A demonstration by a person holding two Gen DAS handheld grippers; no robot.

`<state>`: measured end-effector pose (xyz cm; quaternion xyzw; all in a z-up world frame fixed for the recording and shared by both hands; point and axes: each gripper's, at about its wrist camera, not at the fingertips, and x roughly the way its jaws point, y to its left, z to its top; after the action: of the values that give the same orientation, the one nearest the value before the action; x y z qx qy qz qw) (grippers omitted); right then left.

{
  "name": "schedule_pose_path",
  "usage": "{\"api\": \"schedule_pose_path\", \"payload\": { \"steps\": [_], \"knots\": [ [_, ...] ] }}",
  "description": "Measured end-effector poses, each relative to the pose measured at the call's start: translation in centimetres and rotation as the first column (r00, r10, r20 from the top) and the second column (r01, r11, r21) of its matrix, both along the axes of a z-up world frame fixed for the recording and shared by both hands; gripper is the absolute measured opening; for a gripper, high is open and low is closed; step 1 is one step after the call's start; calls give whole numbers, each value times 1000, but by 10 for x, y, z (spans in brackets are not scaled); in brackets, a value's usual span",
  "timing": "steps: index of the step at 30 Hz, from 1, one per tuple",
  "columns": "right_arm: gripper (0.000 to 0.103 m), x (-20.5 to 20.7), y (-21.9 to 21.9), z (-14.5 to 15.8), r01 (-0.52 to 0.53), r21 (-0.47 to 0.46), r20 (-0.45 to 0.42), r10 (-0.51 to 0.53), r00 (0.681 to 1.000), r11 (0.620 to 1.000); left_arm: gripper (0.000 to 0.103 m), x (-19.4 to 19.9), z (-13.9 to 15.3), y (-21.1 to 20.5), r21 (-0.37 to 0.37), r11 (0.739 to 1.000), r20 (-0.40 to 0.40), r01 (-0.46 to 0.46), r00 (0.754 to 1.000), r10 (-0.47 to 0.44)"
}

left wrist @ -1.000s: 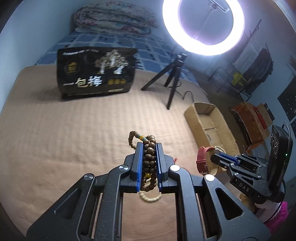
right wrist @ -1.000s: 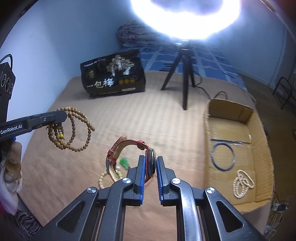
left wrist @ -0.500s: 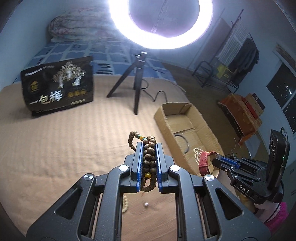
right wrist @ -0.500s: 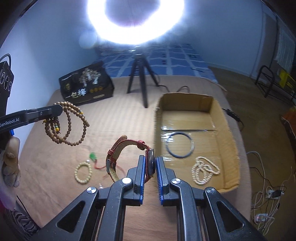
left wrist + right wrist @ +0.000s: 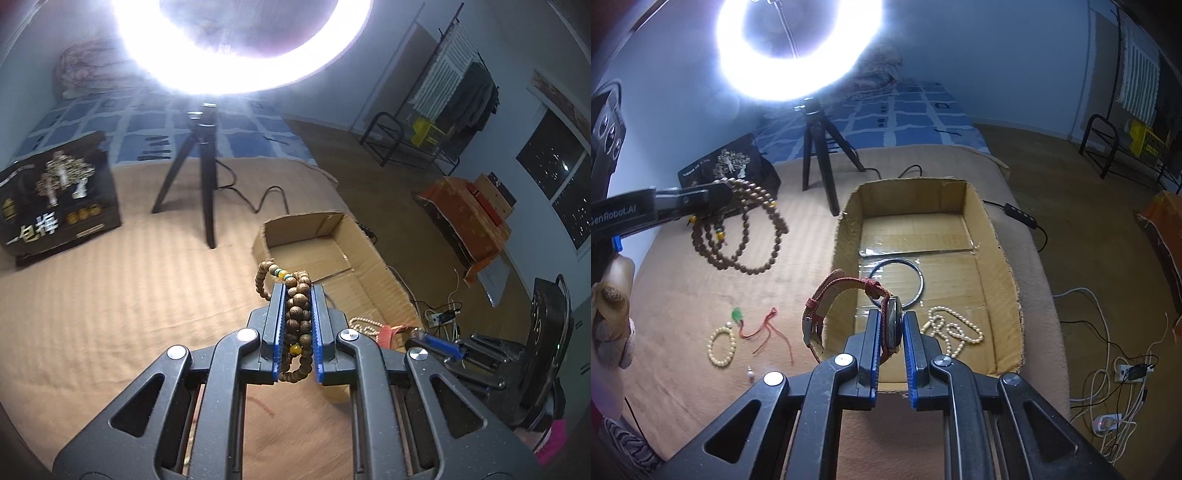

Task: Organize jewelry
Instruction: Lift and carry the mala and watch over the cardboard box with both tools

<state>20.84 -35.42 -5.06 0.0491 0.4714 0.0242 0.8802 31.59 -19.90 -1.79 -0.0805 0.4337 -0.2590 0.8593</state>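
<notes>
My left gripper (image 5: 298,295) is shut on a brown wooden bead necklace (image 5: 297,314), held in the air left of the cardboard box (image 5: 384,280); its loops hang down in the right wrist view (image 5: 746,236). My right gripper (image 5: 891,325) is shut on a red-strap watch (image 5: 846,291), held above the near left edge of the box (image 5: 846,236). Inside the box lie a dark ring bangle (image 5: 919,280) and a pearl necklace (image 5: 956,328). On the bed lie a cream bead bracelet (image 5: 720,347), a green pendant on red cord (image 5: 753,325) and a small pearl (image 5: 750,374).
A ring light on a black tripod (image 5: 820,147) stands behind the box. A black printed bag (image 5: 55,195) stands at the back left of the tan bedcover (image 5: 110,295). Cables and a power strip (image 5: 1123,373) lie on the floor at right.
Both grippers have moved right and forward toward the box, each still holding its piece. The watch now hangs over the box's near left edge.
</notes>
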Motion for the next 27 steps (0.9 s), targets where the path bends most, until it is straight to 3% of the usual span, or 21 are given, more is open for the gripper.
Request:
{"api": "schedule_pose_path", "payload": {
  "steps": [13,27],
  "knots": [
    [10,14,-15,-22,20,3,-27,-20,999,1000,11,36,-22,-59,10,1000,-5,29,1000,-29],
    [10,30,-10,-45,21,-10,-65,-22,998,1000,11,56,-56,-85,57,997,-26,48,999,-46]
  ]
}}
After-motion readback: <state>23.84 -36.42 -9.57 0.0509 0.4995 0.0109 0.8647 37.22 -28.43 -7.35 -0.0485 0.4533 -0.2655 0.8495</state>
